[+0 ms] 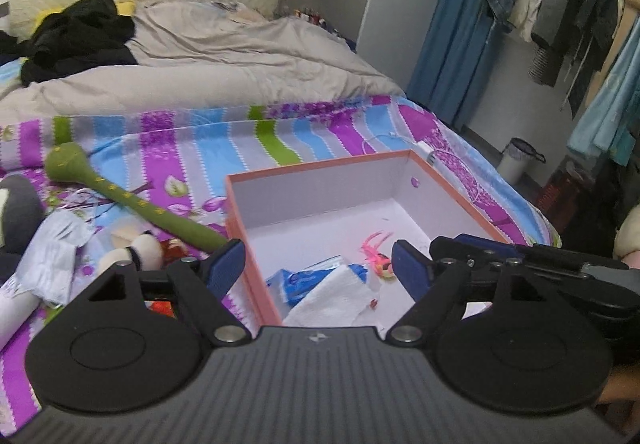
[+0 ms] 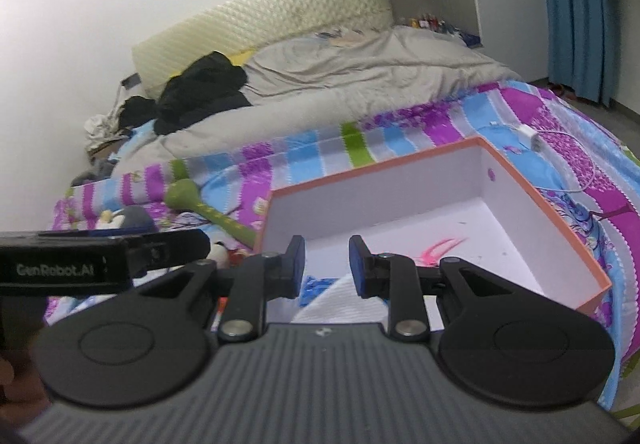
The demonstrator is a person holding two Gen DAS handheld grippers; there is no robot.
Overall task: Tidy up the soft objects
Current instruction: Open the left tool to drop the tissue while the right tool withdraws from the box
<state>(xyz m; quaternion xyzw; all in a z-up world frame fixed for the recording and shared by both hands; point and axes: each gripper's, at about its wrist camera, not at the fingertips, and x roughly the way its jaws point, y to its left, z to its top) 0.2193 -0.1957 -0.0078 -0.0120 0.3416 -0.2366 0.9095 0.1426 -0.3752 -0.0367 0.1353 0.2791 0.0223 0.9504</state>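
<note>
Both the left gripper, jaws spread wide, and the right gripper, jaws partly apart, hang empty over the near end of the orange-rimmed white cardboard box, which already holds a white cloth, a blue packet and a pink toy. The step in hand looks like fetching the next item: the long green plush toy lies on the striped bedsheet against the box's left wall, so the left gripper must swing left and close on its thin stem.

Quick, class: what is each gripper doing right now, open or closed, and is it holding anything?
Left gripper: open wide, holding nothing, poised over the orange box.
Right gripper: open with a narrower gap, holding nothing, also over the box.
</note>
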